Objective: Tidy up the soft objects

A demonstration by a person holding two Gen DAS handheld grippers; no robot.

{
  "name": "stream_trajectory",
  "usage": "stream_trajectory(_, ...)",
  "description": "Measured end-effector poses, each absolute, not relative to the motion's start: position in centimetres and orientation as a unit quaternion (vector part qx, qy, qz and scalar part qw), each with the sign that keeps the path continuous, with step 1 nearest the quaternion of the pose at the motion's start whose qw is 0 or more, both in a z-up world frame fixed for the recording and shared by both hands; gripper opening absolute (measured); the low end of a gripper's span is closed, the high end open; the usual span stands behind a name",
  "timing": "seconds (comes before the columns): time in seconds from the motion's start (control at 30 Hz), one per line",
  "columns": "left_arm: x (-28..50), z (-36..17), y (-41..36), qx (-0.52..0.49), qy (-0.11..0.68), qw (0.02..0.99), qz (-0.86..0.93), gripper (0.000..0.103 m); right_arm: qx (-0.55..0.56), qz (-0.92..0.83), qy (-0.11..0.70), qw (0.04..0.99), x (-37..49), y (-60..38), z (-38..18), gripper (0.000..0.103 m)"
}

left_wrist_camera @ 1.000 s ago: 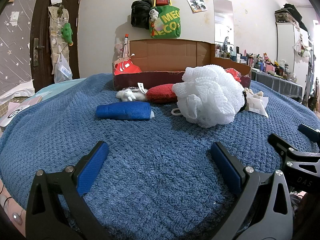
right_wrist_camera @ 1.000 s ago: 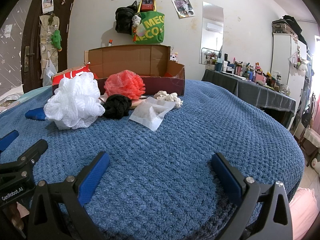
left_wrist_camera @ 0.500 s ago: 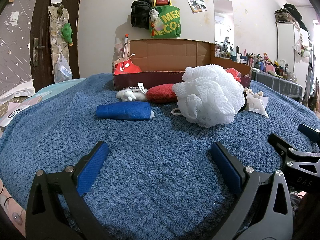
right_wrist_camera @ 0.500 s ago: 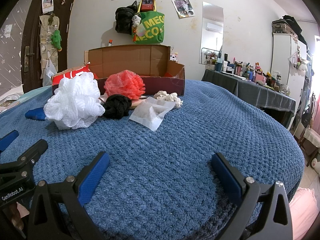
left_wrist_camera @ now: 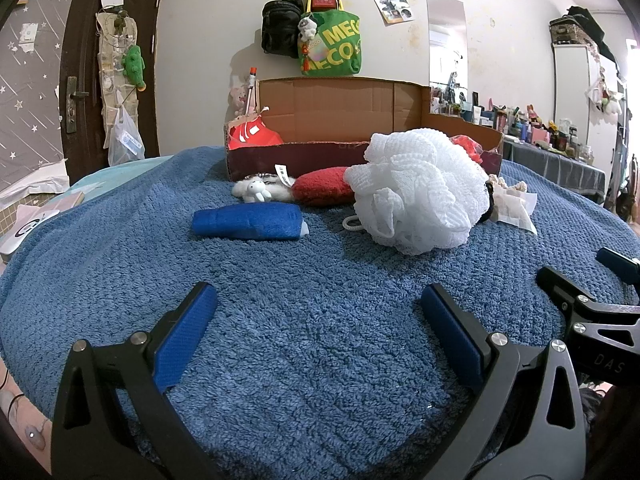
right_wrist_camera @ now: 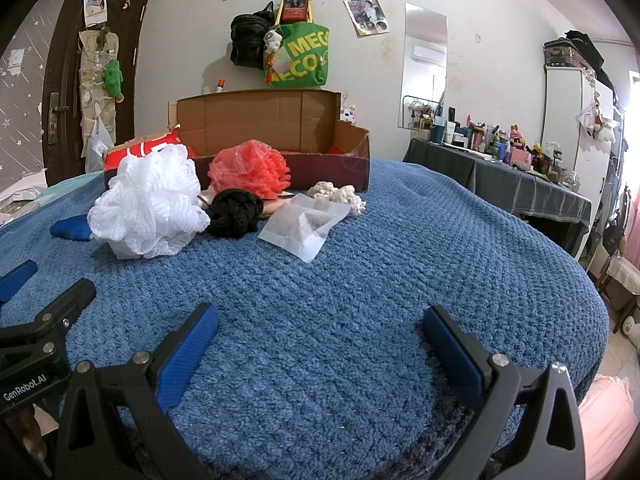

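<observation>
Blue knitted blanket [left_wrist_camera: 304, 320] covers the whole surface in front, with a pale wall behind hung with a green tote bag [right_wrist_camera: 298, 58] and a black bag [right_wrist_camera: 248, 40]. At the far side of the blanket stands an open cardboard box [left_wrist_camera: 340, 120]. Soft things lie in a loose cluster just before it: a white mesh bath pouf [left_wrist_camera: 416, 192], a rolled blue cloth [left_wrist_camera: 248, 222] to its left and near it, a red plush piece [left_wrist_camera: 322, 190] touching the pouf's left side, and a small white plush toy [left_wrist_camera: 254, 190] beside the red piece. From the right wrist view, a red-orange mesh pouf [right_wrist_camera: 250, 172] sits against the box front, a black knotted yarn ball [right_wrist_camera: 236, 214] lies just beside the white pouf, and a clear plastic pouch [right_wrist_camera: 306, 226] rests near a cream crocheted piece [right_wrist_camera: 338, 196]. Left tool [left_wrist_camera: 316, 320] hovers low over bare blanket, jaws spread wide and holding nothing, well short of the cluster. Right tool [right_wrist_camera: 320, 336] is likewise spread wide and empty over bare blanket.
</observation>
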State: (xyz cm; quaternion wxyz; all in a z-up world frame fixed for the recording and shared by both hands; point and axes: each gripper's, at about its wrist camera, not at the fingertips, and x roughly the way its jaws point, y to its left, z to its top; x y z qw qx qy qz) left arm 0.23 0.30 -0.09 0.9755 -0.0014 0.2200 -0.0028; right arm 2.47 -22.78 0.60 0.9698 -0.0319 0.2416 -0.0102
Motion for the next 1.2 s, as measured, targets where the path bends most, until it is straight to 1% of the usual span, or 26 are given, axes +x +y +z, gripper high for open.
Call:
stream_trajectory(0.27, 1.3, -0.2, 0.3, 0.000, 0.233, 0.972, -0.010, 0.103, -0.034, -0.008, 0.242, 0.970, 2.4, -22.8, 0.9, 0.103)
stream_trajectory(0.53, 2.3, 2.0, 1.0, 0.000, 0.240, 0.971, -0.013, 0.103, -0.026, 0.008, 0.248, 0.968, 3.9, -22.3, 2.0, 0.103)
stream_trajectory(0.73, 4.7, 3.5, 2.5, -0.014, 0.277, 0.961, -0.017, 0.103, -0.032, 0.005, 0.248, 0.968, 5.6, -22.2, 4.1, 0.103)
stream_trajectory(0.97, 7.9, 4.5, 4.2, 0.012, 0.328, 0.945, 0.005, 0.103, -0.045, 0.000, 0.290, 0.956, 9.1, -22.6, 5.6, 0.103)
stream_trajectory(1.2, 10.6, 4.0, 5.2, 0.011, 0.376, 0.926, -0.014, 0.103, -0.036, 0.014, 0.352, 0.935, 12.2, -23.1, 5.0, 0.103)
